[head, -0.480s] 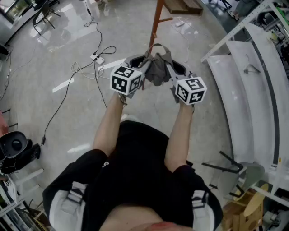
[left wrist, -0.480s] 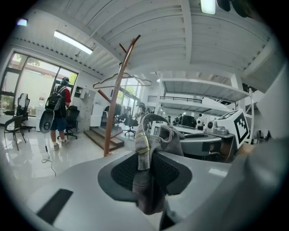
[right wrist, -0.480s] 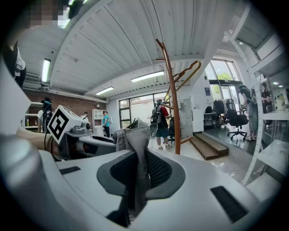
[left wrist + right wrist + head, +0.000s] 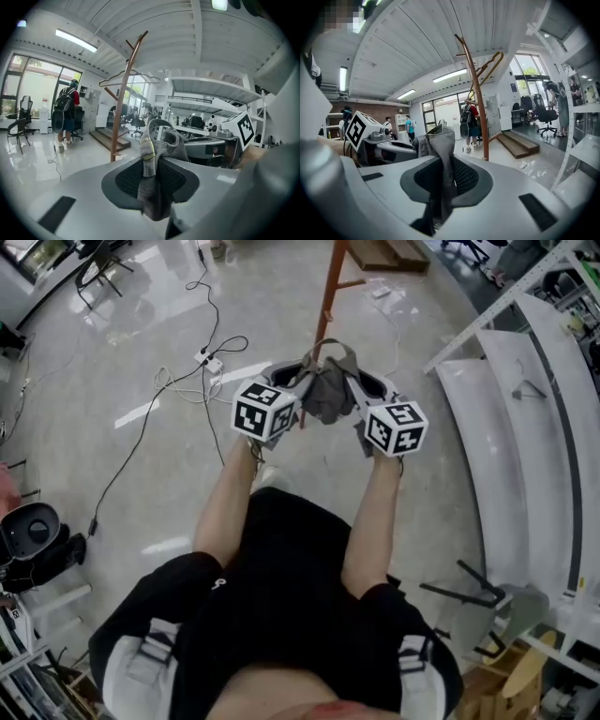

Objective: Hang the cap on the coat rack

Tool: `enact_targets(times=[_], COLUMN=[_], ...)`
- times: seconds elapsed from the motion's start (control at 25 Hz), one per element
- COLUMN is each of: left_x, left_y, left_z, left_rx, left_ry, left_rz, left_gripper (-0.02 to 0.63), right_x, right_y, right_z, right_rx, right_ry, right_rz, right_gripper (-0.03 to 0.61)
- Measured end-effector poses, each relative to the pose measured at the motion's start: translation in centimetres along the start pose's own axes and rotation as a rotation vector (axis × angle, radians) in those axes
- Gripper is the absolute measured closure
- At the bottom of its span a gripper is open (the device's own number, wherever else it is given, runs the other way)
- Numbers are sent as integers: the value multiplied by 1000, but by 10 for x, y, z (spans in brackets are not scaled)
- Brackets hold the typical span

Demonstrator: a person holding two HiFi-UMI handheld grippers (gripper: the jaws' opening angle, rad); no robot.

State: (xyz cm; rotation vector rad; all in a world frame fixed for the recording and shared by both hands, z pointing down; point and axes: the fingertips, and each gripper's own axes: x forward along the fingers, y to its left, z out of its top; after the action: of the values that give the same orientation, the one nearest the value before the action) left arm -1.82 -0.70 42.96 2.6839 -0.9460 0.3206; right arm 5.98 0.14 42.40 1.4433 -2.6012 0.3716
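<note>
A grey cap (image 4: 327, 388) hangs stretched between my two grippers, held up in front of me. My left gripper (image 4: 284, 379) is shut on the cap's strap side, where the cap (image 4: 153, 180) and its brass buckle show between the pads. My right gripper (image 4: 367, 385) is shut on the other edge of the cap (image 4: 440, 164). The brown wooden coat rack (image 4: 327, 292) stands just beyond the cap; its pole (image 4: 123, 98) rises left of the jaws in the left gripper view, and the rack (image 4: 477, 98) rises right of the jaws in the right gripper view.
A wire hanger (image 4: 129, 77) hangs on the rack. Cables and a power strip (image 4: 202, 358) lie on the glossy floor to the left. White shelving (image 4: 520, 399) stands to the right. A person with a backpack (image 4: 65, 112) stands farther off. A wooden step platform (image 4: 384, 253) lies behind the rack.
Both grippers and the cap stay almost where they were; the view has shifted slightly, with the rack a little nearer the cap.
</note>
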Motion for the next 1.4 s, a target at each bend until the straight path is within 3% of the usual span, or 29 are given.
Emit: enact_targets(times=[0.32,0.64,1.04,1.2,1.4], left_x=[15,87,184,207,226], left_y=[39,86,139,153,159], left_z=[-19,-22,-38,-50,-71], left_rx=[-47,-84,-129,-112,-148], left_ry=[50,113,249,305,348], left_rz=[37,14,-46,-74,-88], left_gripper=[532,532,532,532,532], right_x=[43,102,170,191,200], right_y=[-5,-71,-157,-176,-191], right_z=[-21,-30,-56,-71,-95], right_rx=[39,97,200,232,244], right_ry=[62,130,226,284,345], right_rz=[37,12,-24,-10,7], right_gripper=[537,537,537,538,538])
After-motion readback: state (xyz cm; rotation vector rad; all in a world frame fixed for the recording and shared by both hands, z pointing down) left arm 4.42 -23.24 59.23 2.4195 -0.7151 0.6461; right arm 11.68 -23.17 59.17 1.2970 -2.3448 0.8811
